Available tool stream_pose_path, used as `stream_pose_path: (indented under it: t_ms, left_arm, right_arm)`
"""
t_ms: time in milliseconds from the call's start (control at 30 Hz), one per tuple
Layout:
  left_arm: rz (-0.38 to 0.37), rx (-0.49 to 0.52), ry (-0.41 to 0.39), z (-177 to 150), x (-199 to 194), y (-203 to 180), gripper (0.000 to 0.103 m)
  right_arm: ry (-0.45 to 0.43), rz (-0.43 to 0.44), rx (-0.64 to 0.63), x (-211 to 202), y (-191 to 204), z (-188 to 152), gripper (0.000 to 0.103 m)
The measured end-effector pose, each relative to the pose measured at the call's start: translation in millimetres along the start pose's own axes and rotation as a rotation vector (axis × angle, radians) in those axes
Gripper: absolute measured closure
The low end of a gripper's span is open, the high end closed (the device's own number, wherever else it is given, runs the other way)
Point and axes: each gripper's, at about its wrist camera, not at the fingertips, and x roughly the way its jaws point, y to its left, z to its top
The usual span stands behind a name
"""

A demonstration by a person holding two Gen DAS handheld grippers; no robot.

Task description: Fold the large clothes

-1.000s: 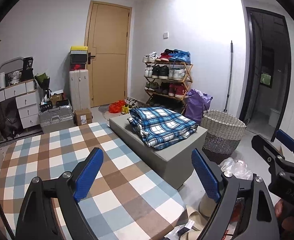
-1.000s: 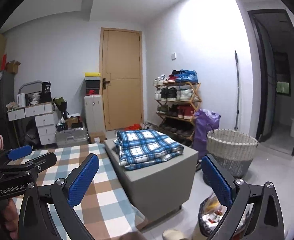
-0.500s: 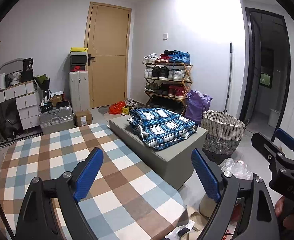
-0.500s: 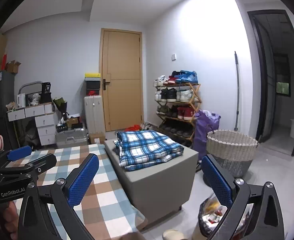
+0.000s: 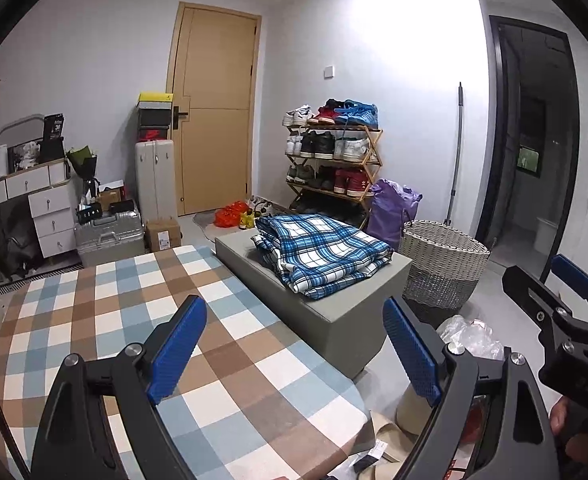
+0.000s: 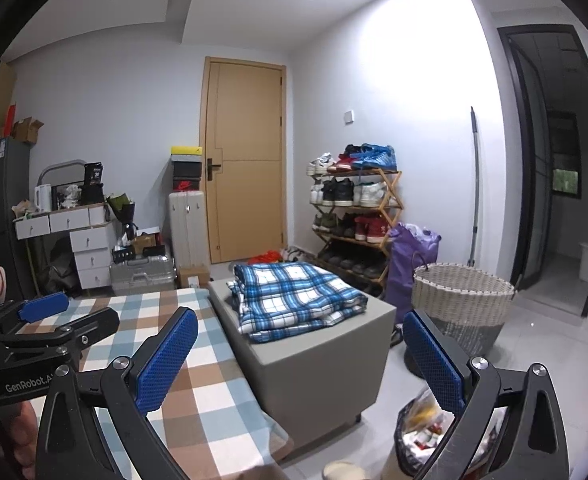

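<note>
A folded blue-and-white plaid garment [image 5: 320, 252] [image 6: 298, 304] lies on a grey ottoman [image 5: 334, 312] [image 6: 318, 364]. In front spreads a table with a brown, blue and white checked cloth [image 5: 134, 320] [image 6: 198, 360]. My left gripper [image 5: 294, 352] hangs open above the cloth's right edge, well short of the garment, nothing between its blue pads. My right gripper [image 6: 298, 364] is open too, empty, in front of the ottoman. Each gripper shows at the edge of the other's view, held by a hand.
A woven laundry basket [image 5: 442, 264] [image 6: 462, 304] stands right of the ottoman. A purple bag [image 6: 410, 264], a shoe rack [image 5: 334, 160], a wooden door [image 5: 214, 112] and suitcases [image 5: 110, 232] line the far wall. Plastic bags [image 6: 422, 428] lie on the floor nearby.
</note>
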Motion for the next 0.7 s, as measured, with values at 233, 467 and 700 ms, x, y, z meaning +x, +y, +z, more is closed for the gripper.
stream_pose_path:
  t_ms: [233, 467, 700]
  left_arm:
    - [-0.008, 0.006, 0.001, 0.6, -0.8, -2.7, 0.016]
    - [-0.009, 0.010, 0.016, -0.8, 3.9, -5.3, 0.016]
    - [0.030, -0.016, 0.030, -1.4, 5.7, -1.6, 0.016]
  right_arm:
    - [-0.008, 0.000, 0.005, -0.5, -1.8, 1.4, 0.000]
    - [-0.003, 0.001, 0.008, 0.9, -3.8, 1.3, 0.000]
    - [-0.003, -0.002, 0.003, 0.6, -3.1, 1.1, 0.000]
